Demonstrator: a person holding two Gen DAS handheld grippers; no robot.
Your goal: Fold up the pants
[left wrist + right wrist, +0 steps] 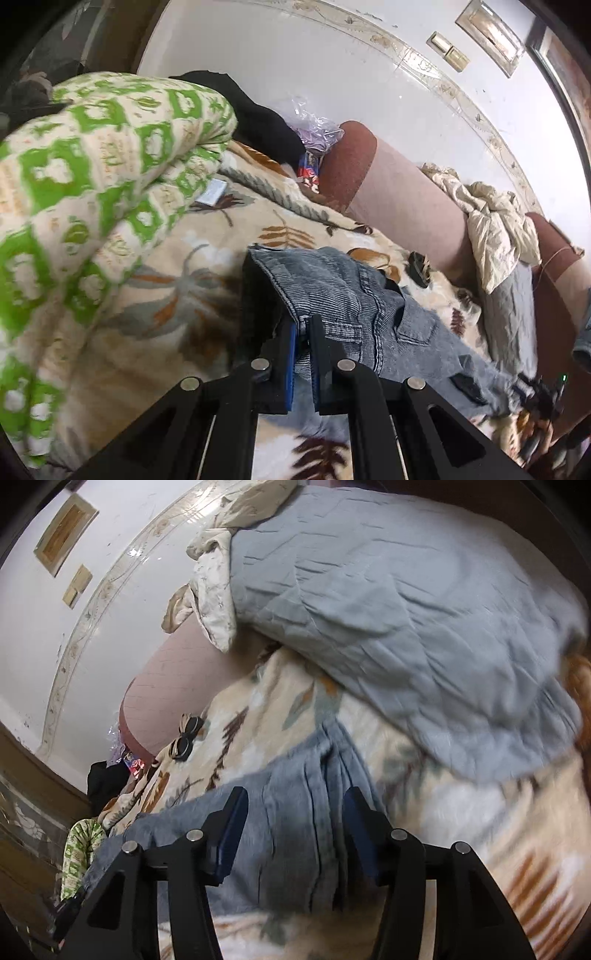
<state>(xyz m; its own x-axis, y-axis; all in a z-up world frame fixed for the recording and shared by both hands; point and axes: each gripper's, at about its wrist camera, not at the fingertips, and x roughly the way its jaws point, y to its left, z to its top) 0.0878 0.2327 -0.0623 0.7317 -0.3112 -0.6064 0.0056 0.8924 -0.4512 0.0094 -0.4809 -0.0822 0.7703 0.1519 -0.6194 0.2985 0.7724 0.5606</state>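
Blue-grey denim pants [354, 299] lie on a leaf-patterned blanket [155, 302] on a bed. My left gripper [303, 325] is shut on the waistband end of the pants and lifts that edge a little off the blanket. In the right wrist view the pants' leg end [295, 823] lies bunched in folds on the same blanket [461, 819]. My right gripper [295, 805] is open, its fingers either side of the bunched denim. The other gripper shows at the far right of the left wrist view [539, 398].
A green-and-cream quilt [92, 177] is piled at the left. A grey quilt [406, 609] lies beyond the pants' leg end. A pink-and-brown bolster [402, 195], a cream cloth [495, 221], black clothing [258, 118] and small dark items [186, 734] lie by the white wall.
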